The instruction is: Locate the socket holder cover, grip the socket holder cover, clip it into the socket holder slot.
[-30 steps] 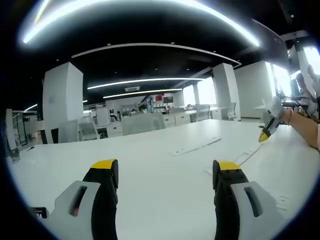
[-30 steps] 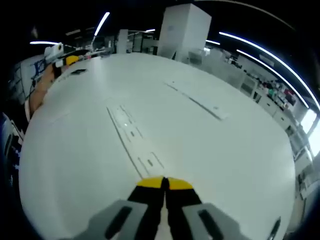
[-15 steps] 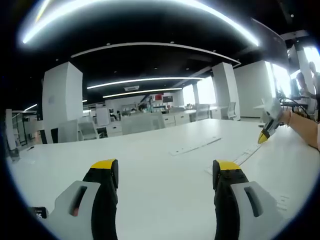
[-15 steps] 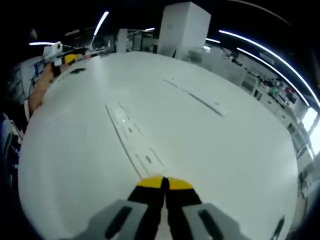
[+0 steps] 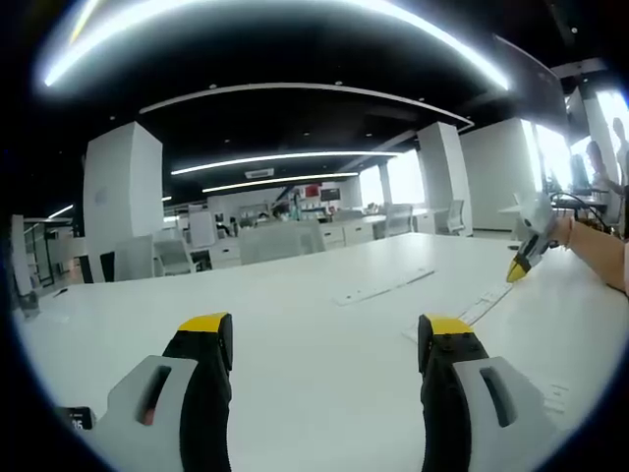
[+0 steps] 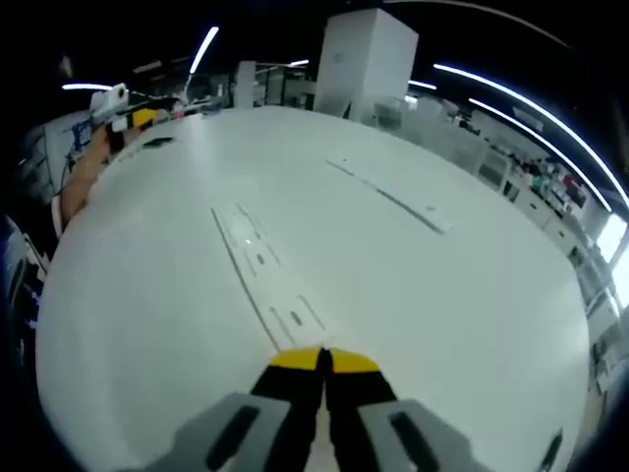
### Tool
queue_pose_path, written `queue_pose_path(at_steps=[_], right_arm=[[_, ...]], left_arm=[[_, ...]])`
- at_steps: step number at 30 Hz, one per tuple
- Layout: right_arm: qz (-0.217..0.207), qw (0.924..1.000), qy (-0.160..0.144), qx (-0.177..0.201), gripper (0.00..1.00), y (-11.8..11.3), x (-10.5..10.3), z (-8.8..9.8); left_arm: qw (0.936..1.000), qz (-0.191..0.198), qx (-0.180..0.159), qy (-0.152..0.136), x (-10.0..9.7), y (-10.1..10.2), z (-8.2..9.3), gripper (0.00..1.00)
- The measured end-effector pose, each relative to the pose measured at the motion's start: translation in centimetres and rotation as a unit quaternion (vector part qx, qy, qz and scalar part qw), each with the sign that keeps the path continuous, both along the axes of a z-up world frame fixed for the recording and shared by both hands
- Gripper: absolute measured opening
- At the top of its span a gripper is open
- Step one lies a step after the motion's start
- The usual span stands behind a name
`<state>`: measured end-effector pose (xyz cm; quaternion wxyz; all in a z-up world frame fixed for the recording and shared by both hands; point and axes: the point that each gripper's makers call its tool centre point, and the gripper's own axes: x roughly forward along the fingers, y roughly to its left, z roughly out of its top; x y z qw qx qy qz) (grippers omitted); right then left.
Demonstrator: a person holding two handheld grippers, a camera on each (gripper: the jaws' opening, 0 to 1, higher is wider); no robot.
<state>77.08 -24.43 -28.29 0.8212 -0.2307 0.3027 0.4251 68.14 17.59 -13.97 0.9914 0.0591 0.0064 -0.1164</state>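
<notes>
A long white strip with several small cut-outs (image 6: 263, 270) lies on the white table (image 6: 462, 295), running away from my right gripper (image 6: 322, 360). That gripper is shut, its yellow tips just short of the strip's near end, with nothing seen between them. A second, thinner white strip (image 6: 390, 197) lies farther off to the right. In the left gripper view the cut-out strip (image 5: 484, 304) and the thin strip (image 5: 383, 287) lie ahead on the right. My left gripper (image 5: 326, 326) stands open over bare table. The right gripper (image 5: 526, 251) hangs tip-down above the cut-out strip.
A person's forearm (image 5: 598, 254) reaches in behind the right gripper. The left gripper (image 6: 123, 110) and an arm (image 6: 84, 167) show at the table's far left edge. Office desks, chairs and a white pillar (image 5: 123, 202) stand beyond the table.
The right gripper view has shifted a little, so its camera moved slightly over the strip. The left gripper view is steady, and both grippers hold the same state.
</notes>
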Motion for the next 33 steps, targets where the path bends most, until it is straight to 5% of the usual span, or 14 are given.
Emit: queue_pose_path(at_steps=[33], right_arm=[[0.008,0.9995,-0.011,0.03,0.04,0.56,-0.03,0.18]], left_arm=[[1.0,0.003,0.005,0.006,0.21,0.11,-0.4,0.76]])
